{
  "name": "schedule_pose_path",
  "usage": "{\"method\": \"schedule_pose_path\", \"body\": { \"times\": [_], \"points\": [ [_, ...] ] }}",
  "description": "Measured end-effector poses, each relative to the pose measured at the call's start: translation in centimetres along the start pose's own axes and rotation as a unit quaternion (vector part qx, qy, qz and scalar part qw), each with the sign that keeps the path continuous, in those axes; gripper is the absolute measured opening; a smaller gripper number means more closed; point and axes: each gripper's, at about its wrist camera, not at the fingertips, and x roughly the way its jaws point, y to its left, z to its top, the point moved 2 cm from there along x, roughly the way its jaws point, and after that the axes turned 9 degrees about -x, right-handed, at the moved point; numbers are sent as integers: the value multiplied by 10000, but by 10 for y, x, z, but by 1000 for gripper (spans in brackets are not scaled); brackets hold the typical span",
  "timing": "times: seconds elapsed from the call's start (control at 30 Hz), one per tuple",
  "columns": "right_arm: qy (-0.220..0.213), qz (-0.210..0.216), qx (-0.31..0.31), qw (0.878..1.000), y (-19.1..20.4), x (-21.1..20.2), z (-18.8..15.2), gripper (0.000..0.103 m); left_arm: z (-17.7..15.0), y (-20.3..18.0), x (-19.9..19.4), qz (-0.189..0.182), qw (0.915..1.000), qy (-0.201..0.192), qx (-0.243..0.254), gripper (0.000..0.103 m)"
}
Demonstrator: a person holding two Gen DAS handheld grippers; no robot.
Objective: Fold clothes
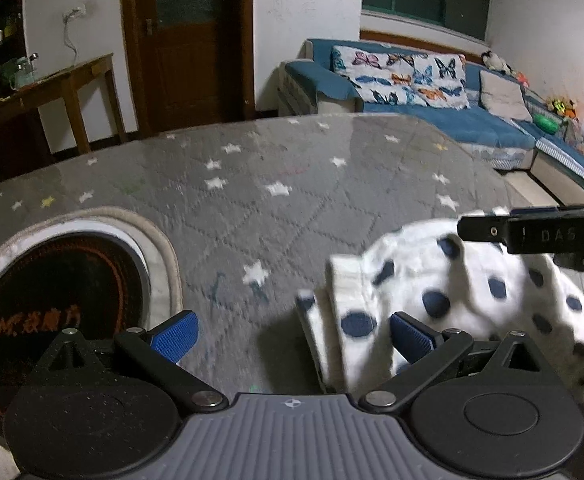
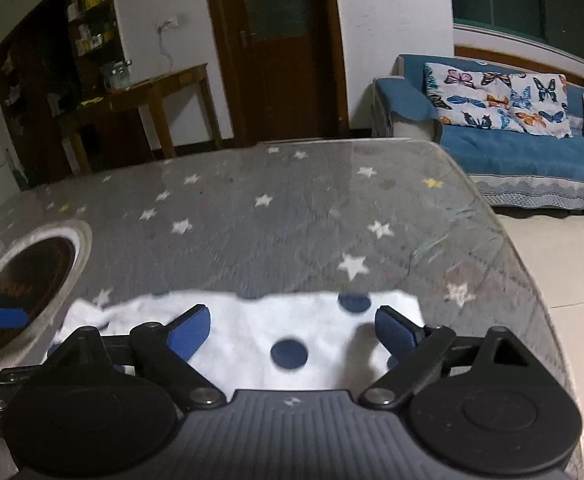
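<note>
A white garment with dark blue dots [image 1: 444, 292] lies bunched on the grey star-patterned table [image 1: 252, 200], at the lower right of the left wrist view. My left gripper [image 1: 292, 336] is open and empty; its right finger sits at the garment's left edge, its left finger over bare table. The right gripper's black body [image 1: 532, 232] shows above the garment. In the right wrist view the garment [image 2: 260, 340] lies flat under my right gripper [image 2: 292, 330], which is open, one finger on each side of a blue dot.
A round black induction cooktop [image 1: 52, 312] is set in the table at the left; it also shows in the right wrist view [image 2: 32, 276]. The table's right edge [image 2: 532, 280] drops to a tiled floor. A blue sofa [image 1: 452, 96] and a wooden side table [image 1: 52, 92] stand behind.
</note>
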Motion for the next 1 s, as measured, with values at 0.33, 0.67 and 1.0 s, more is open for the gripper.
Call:
{"method": "schedule_pose_path", "body": {
  "times": [0.33, 0.67, 1.0],
  "points": [
    [157, 167, 139, 9996, -10, -2, -5, 92, 7, 1, 22, 173, 9996, 166, -138, 103],
    [76, 252, -43, 9996, 1, -67, -62, 90, 5, 0, 21, 221, 9996, 114, -92, 103],
    [-100, -61, -356, 9993, 22, -85, -93, 91, 7, -3, 14, 313, 9995, 14, -109, 103]
  ]
}}
